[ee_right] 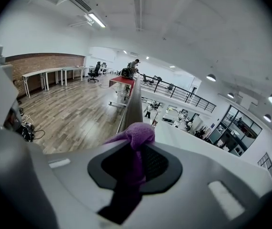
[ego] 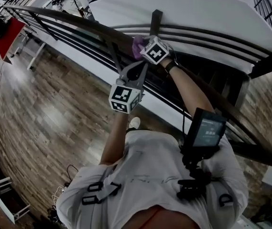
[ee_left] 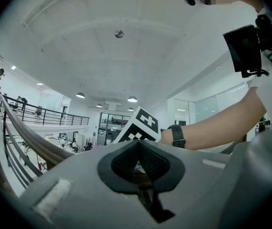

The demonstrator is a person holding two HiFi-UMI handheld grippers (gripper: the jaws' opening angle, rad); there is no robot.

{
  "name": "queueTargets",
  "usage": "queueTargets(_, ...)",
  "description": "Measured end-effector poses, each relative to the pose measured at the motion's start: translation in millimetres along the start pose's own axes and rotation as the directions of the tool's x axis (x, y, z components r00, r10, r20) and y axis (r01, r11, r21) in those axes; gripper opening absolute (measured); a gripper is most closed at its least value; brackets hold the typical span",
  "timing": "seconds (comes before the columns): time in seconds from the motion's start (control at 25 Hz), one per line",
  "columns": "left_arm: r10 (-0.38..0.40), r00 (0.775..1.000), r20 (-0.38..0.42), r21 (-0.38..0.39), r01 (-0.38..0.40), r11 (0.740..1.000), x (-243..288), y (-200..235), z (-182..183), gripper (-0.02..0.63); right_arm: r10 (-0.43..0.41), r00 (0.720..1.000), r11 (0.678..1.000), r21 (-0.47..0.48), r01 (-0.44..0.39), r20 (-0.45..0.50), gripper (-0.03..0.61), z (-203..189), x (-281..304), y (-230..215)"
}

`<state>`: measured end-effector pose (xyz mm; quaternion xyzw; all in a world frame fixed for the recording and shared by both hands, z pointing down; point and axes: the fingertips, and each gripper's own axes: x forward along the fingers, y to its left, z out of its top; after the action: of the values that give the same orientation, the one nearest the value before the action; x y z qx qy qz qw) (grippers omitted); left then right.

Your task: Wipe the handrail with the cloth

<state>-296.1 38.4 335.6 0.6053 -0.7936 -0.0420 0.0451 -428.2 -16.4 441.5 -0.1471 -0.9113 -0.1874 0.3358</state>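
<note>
My right gripper (ee_right: 136, 149) has its jaws clamped tight on the purple cloth (ee_right: 139, 133). The cloth bunches out past the tips and lies against the top of the handrail (ee_right: 133, 105). My left gripper (ee_left: 139, 149) sits just below the handrail, close beside the right one, with its jaws pressed together and nothing between them.

Dim head view, bright ceiling lamps (ee_left: 132, 99) — fisheye-bent edges
</note>
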Motion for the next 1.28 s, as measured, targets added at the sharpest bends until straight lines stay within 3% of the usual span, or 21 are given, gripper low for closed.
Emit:
queueTargets(0.36,-0.114,0.992,-0.057,0.036,0.116,0.993,29.3,-54.4,-5.9,0.002,-0.015,0.998,1.0,0.005,0.016,-0.056,0.058,-64.0,-66.9,-3.3)
queueTargets(0.8,-0.255,0.962,-0.095,0.057,0.261,0.964,53.9,-124.7,-12.8,0.002,-0.125,0.991,0.987,0.093,0.13,-0.052,0.057,-150.8,-159.0,-15.8)
queueTargets(1.04,-0.329,0.937,-0.118,0.057,0.338,0.94,65.7,-166.0,-24.5,0.002,-0.189,0.978,0.971,0.129,0.2,-0.088,0.057,-199.4,-207.6,-14.8)
queueTargets(1.28,-0.422,0.895,-0.145,0.047,0.432,0.901,85.4,-219.4,-31.1,0.002,-0.267,0.954,0.943,0.166,0.287,-0.136,0.057,-251.0,-263.9,-18.3)
